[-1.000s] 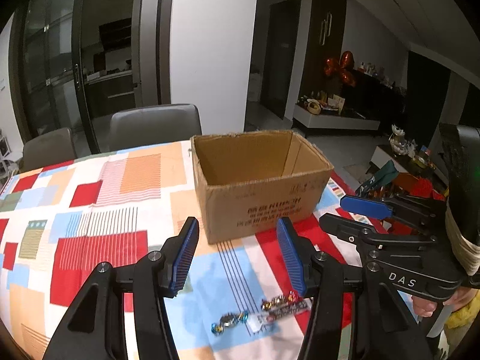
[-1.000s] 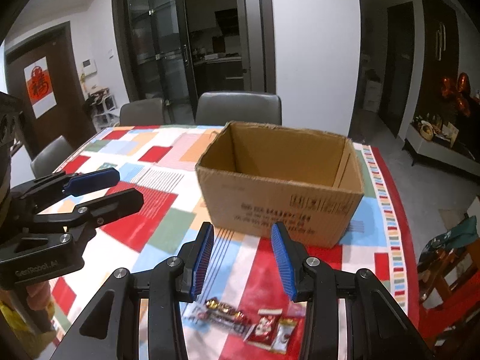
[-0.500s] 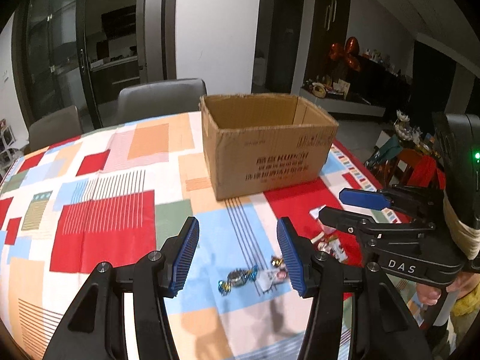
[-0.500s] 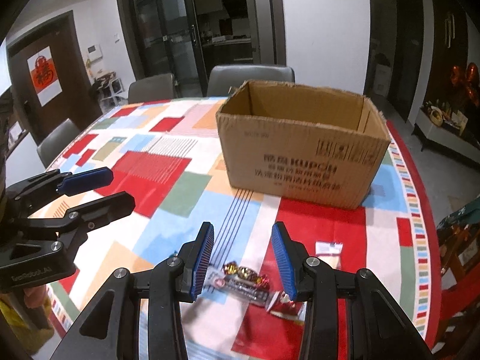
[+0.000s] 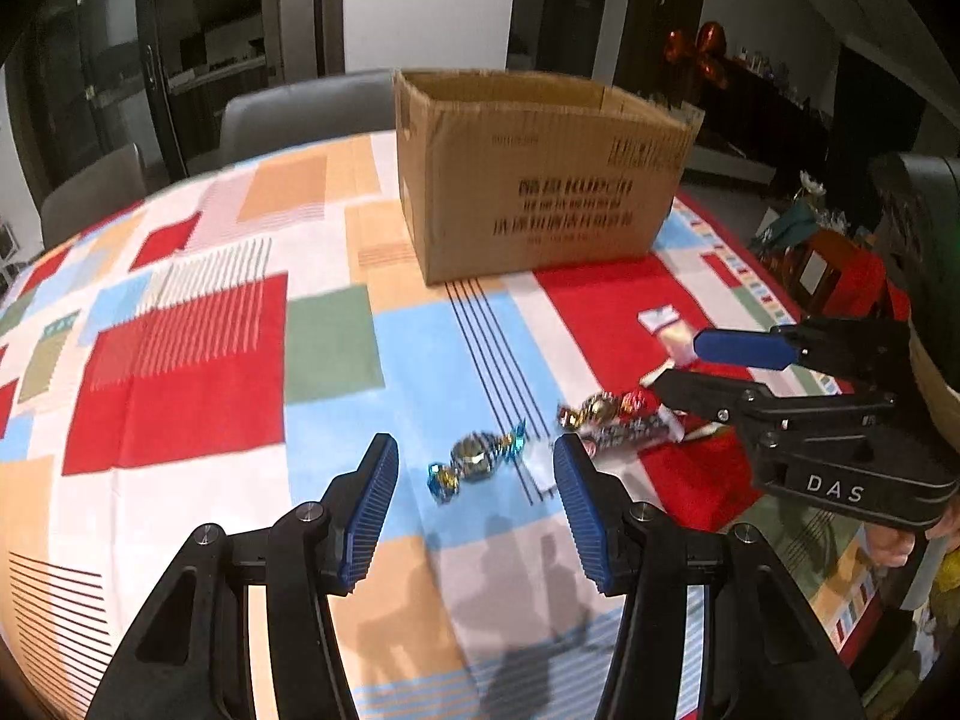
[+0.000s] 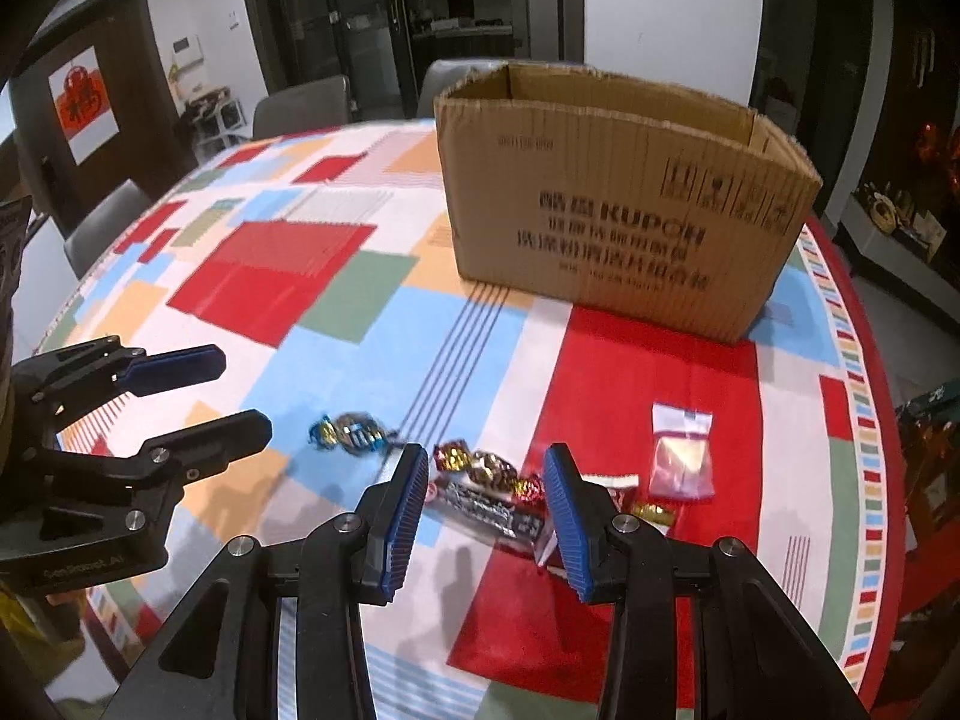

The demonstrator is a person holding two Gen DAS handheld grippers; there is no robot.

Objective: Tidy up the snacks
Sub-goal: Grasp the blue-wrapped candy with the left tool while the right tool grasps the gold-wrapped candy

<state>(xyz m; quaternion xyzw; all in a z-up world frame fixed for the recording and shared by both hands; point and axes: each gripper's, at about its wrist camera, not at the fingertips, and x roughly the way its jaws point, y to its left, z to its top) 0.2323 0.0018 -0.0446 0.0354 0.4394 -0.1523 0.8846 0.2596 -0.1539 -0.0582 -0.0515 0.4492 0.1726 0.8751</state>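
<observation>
On the table [image 6: 288, 276], under a cloth of red, blue, green and orange blocks, the left gripper [image 5: 474, 501] hovers over the near part of the cloth with its blue-padded jaws apart and nothing pressed between them; a candy in a blue and gold twist wrapper [image 5: 477, 457] lies on a light blue block just beyond the gap between its pads. To the right of that candy sits a small cluster of snacks: a red and gold wrapped candy [image 6: 486, 468] and, touching it on the near side, a dark foil bar [image 6: 483, 507]. The right gripper [image 6: 486, 495] hangs low over this cluster, its jaws also standing apart and framing the bar and the red and gold candy without closing on them. Further right, on a red block and nearer the table's right edge, lies a small clear packet with a white top [image 6: 684, 450], with a small gold sweet [image 6: 654, 513] just beside its near corner. A cardboard box [image 6: 618, 198], open at the top and printed with dark lettering on its front wall, stands toward the far right part of the table, well apart from the snacks. Grey chairs [image 5: 300, 114] stand at the table's far edge.
</observation>
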